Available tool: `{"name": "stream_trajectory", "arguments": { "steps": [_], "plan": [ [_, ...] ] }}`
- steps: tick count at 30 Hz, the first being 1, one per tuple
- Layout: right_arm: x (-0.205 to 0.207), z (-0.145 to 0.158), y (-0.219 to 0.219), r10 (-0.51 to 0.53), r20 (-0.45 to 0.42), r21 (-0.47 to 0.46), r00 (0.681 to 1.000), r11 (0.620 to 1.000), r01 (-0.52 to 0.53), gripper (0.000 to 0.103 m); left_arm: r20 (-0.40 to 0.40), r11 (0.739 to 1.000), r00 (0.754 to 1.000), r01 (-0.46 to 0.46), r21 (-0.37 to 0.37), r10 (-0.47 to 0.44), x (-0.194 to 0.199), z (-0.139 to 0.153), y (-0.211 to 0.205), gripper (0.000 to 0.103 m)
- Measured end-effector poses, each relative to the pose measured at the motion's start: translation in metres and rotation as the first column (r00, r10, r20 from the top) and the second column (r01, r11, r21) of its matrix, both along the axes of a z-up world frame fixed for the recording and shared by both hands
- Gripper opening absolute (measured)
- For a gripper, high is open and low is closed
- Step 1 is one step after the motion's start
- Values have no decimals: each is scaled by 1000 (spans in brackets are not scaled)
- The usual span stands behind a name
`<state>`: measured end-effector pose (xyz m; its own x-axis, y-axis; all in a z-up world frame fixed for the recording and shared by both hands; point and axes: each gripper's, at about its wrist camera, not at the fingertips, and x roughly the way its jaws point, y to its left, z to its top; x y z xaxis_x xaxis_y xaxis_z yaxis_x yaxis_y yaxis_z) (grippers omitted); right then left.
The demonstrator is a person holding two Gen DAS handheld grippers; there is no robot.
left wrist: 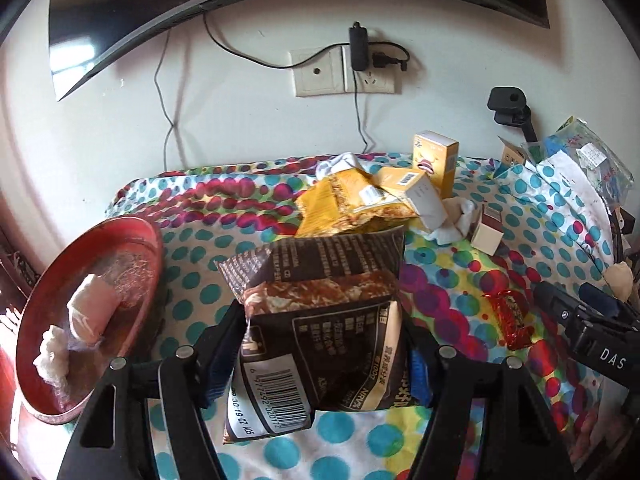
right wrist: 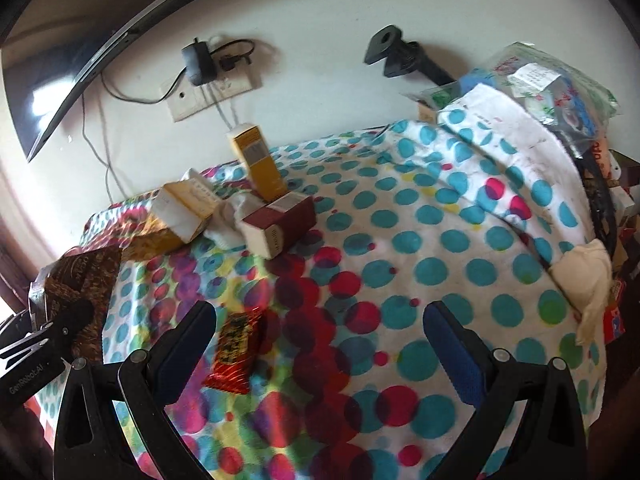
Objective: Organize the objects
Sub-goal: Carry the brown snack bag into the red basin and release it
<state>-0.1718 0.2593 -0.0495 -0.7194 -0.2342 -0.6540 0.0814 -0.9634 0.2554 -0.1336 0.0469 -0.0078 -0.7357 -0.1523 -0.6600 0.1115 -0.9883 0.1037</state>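
My left gripper [left wrist: 320, 360] is shut on a dark brown snack bag [left wrist: 320, 312] and holds it over the dotted cloth [left wrist: 200, 280]. The bag also shows at the left of the right wrist view [right wrist: 80, 280]. My right gripper [right wrist: 320, 344] is open and empty above the cloth [right wrist: 400, 240]; it shows at the right of the left wrist view [left wrist: 592, 320]. A small red candy wrapper [right wrist: 236, 352] lies just inside my right gripper's left finger [right wrist: 188, 348]; it also shows in the left wrist view [left wrist: 510, 316].
A red plate [left wrist: 52, 360] with wrapped sweets stands at the left. A yellow snack bag [left wrist: 344, 204], yellow boxes [right wrist: 258, 160], a maroon box [right wrist: 280, 220] and tissues [left wrist: 456, 220] lie at the back. Clutter and plastic bags [right wrist: 552, 80] pile at the right edge.
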Motion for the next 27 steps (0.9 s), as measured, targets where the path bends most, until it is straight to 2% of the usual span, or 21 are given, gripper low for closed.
{"name": "stream_trajectory", "arguments": {
  "steps": [7, 10, 13, 18, 24, 27],
  "plan": [
    [19, -3, -50, 67, -36, 116, 997, 991, -62, 102, -22, 998, 999, -36, -43, 35, 27, 1, -25, 71],
    [15, -7, -56, 98, 6, 107, 995, 989, -99, 102, -27, 998, 999, -40, -45, 39, 35, 0, -31, 71],
    [11, -9, -58, 83, 29, 103, 996, 991, -85, 103, -37, 998, 998, -59, -35, 58, 42, 1, -44, 71],
    [-9, -15, -70, 75, 129, 80, 989, 993, -86, 103, -26, 988, 989, -145, -45, 144, 46, 0, -81, 71],
    [-7, -15, -89, 100, 129, 142, 987, 983, -119, 103, -36, 967, 967, -253, -38, 252, 54, 11, -129, 71],
    [-7, -16, -87, 106, 136, 129, 985, 984, -123, 103, -47, 953, 953, -302, -37, 300, 57, 17, -149, 71]
  ]
}}
